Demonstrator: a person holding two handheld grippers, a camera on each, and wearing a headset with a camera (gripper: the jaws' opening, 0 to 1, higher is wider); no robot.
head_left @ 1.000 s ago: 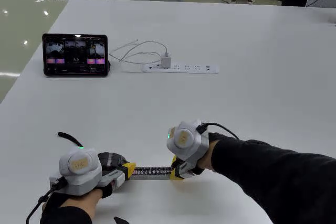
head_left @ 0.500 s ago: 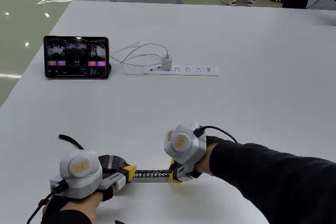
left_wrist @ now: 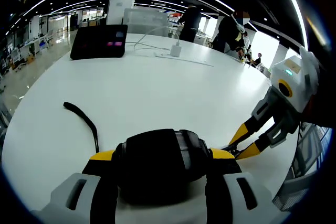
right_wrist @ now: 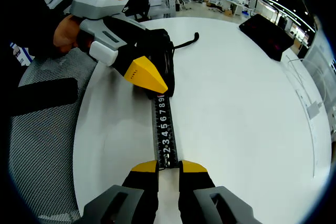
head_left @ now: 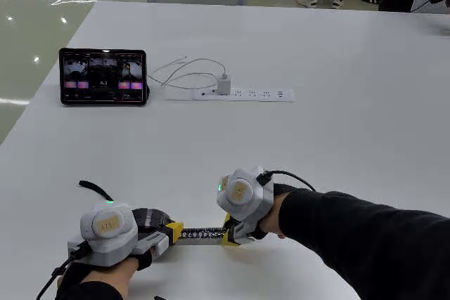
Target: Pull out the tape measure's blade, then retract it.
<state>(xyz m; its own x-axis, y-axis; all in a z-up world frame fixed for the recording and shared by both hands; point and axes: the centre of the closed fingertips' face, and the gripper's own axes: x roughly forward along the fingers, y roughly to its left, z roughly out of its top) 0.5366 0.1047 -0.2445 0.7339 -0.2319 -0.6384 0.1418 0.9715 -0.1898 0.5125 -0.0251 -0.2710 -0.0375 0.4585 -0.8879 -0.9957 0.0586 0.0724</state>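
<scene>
My left gripper (head_left: 166, 234) is shut on the black tape measure case (head_left: 150, 218) near the table's front edge. In the left gripper view the case (left_wrist: 160, 163) sits between the yellow-tipped jaws of the left gripper (left_wrist: 160, 156), and its black wrist strap (left_wrist: 84, 121) lies on the table. A short length of dark numbered blade (head_left: 201, 232) runs right from the case to my right gripper (head_left: 228, 236). In the right gripper view the blade (right_wrist: 163, 132) leads to the right gripper (right_wrist: 169, 167), which is shut on its end. The left gripper (right_wrist: 147, 77) grips the case (right_wrist: 160, 51) beyond.
A tablet (head_left: 103, 76) with a lit screen stands at the back left. A white power strip (head_left: 242, 93) with a charger and looped cable lies beside it. The white table (head_left: 337, 124) spreads wide to the right and back. People stand beyond the far edge.
My right gripper has moved slightly left toward the case, so the exposed blade is a little shorter. The left gripper has stayed put.
</scene>
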